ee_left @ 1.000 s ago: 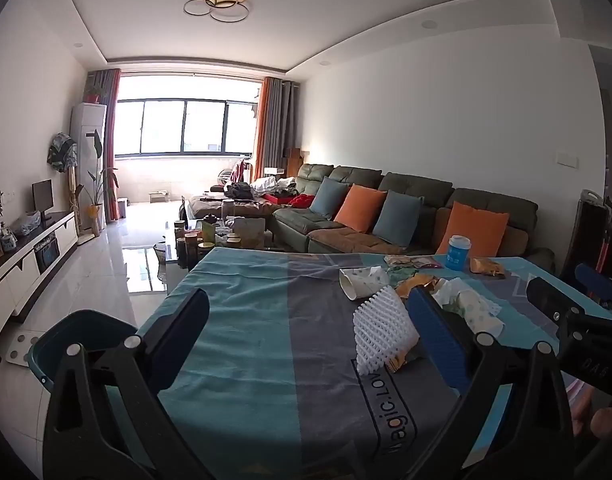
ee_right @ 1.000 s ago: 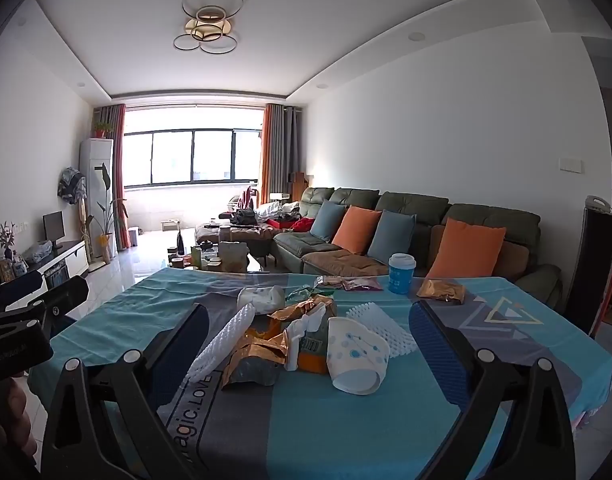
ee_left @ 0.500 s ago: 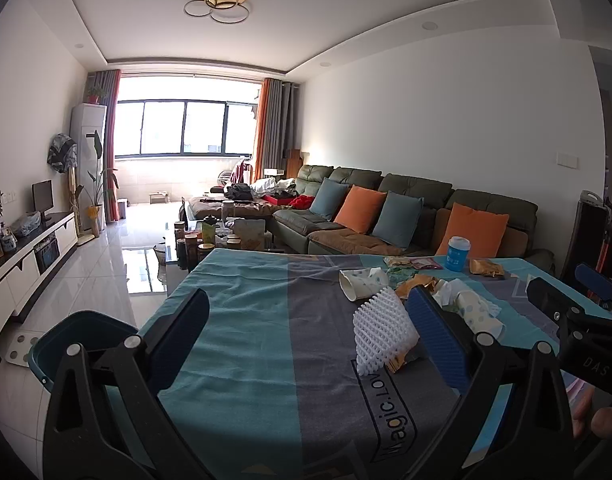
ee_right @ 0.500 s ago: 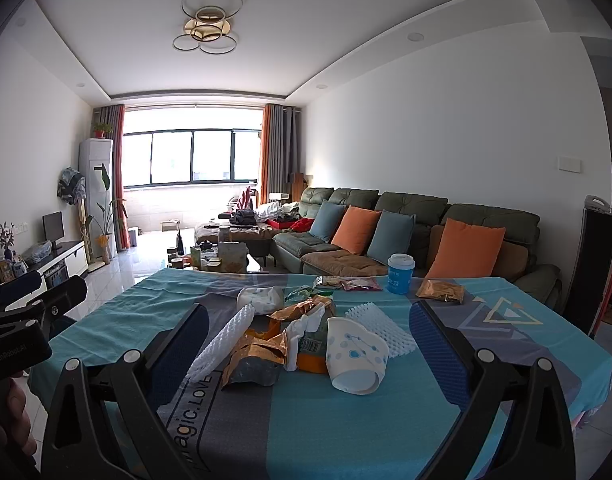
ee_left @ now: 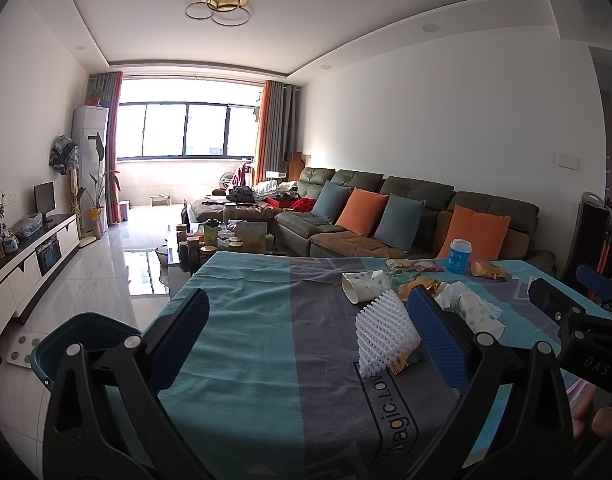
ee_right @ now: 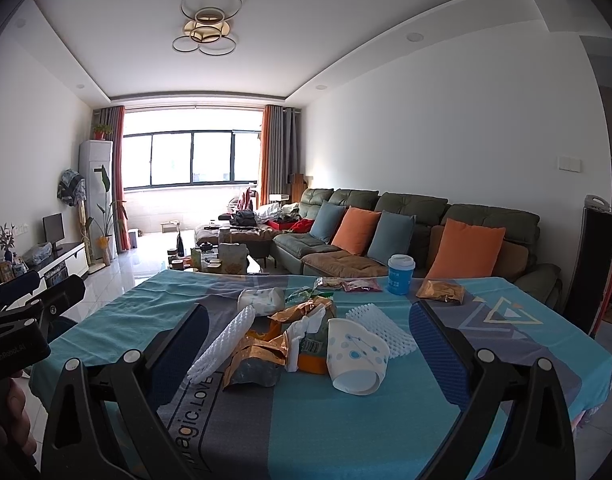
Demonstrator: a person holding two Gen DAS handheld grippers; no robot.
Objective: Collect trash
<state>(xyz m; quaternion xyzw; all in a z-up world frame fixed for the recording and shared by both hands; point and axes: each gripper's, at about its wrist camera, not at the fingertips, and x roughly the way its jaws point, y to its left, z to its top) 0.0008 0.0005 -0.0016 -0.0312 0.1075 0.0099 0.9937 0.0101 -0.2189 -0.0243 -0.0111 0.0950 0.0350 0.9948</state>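
A heap of trash lies on the teal and grey tablecloth (ee_right: 346,420): a tipped paper cup (ee_right: 356,356), white foam nets (ee_right: 221,340), orange-gold wrappers (ee_right: 261,350), and a crumpled tissue (ee_right: 261,300). My right gripper (ee_right: 306,352) is open and empty, just short of the heap. My left gripper (ee_left: 306,336) is open and empty over the cloth, the foam net (ee_left: 384,330) by its right finger. A dark teal bin (ee_left: 81,340) stands on the floor at the table's left.
A blue lidded cup (ee_right: 400,274) and a gold packet (ee_right: 440,292) sit at the table's far side. A green sofa (ee_right: 406,220) with cushions stands behind. A cluttered coffee table (ee_left: 225,240) and a TV cabinet (ee_left: 29,252) lie beyond.
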